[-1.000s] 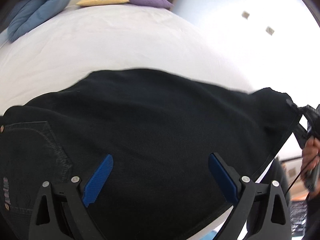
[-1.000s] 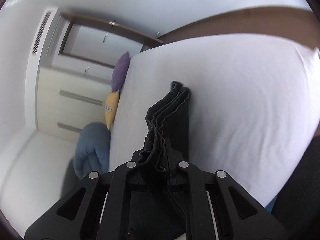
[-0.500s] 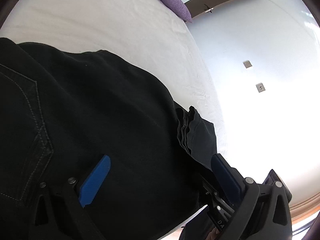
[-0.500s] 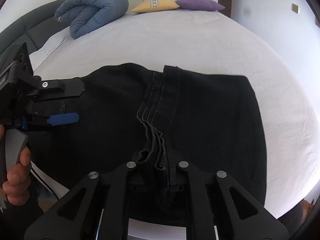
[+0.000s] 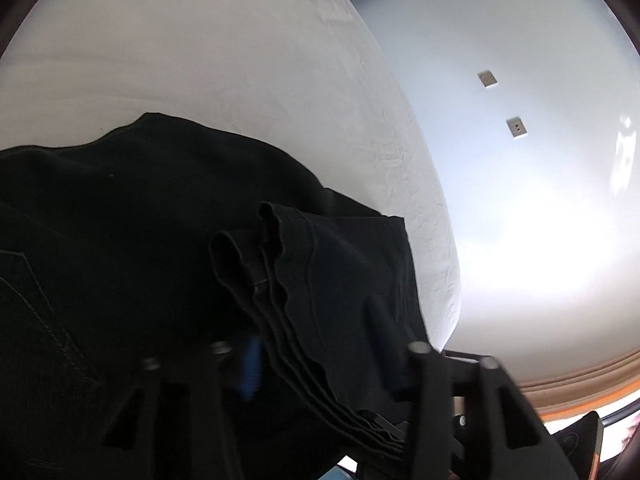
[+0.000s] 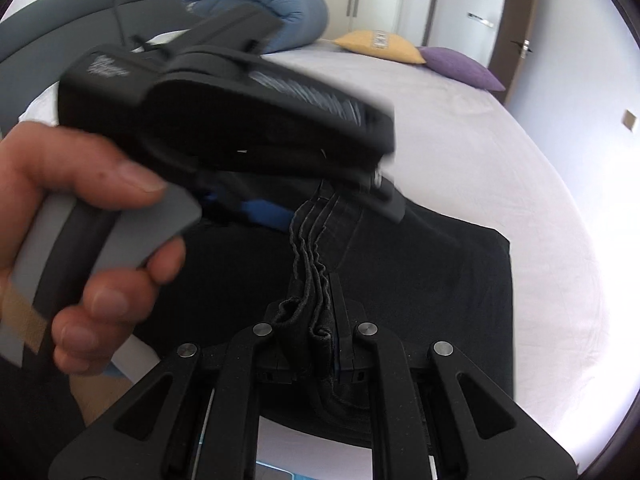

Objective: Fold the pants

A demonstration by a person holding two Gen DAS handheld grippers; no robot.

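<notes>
1. The pants (image 6: 440,280) are black and lie on the white bed (image 6: 500,160) near its close edge. One end is brought over the rest, so its stacked hems (image 5: 280,264) run as a rippled ridge across the top.
2. They look soft and limp, of middling weight, like denim: stitched seams and a pocket outline show at the left of the left wrist view. My judgement is that they will sag wherever they are not held, and the layers may slide apart.
3. The best hold, as I judge it, is on the stacked hem edge, gripping all layers together, with the two grips set apart along it so the edge stays straight.
4. The right gripper (image 6: 316,332) is clamped on the pants, its fingers pressed together around the bunched hem layers.
5. The left gripper (image 5: 316,352) reaches over the same ridge further along. Its fingers stand apart with the hem running between them, and it grips nothing that I can see. The view is blurred, so I cannot tell whether a fingertip touches the cloth.
6. A left hand (image 6: 80,216) holds that tool's grey handle.
</notes>
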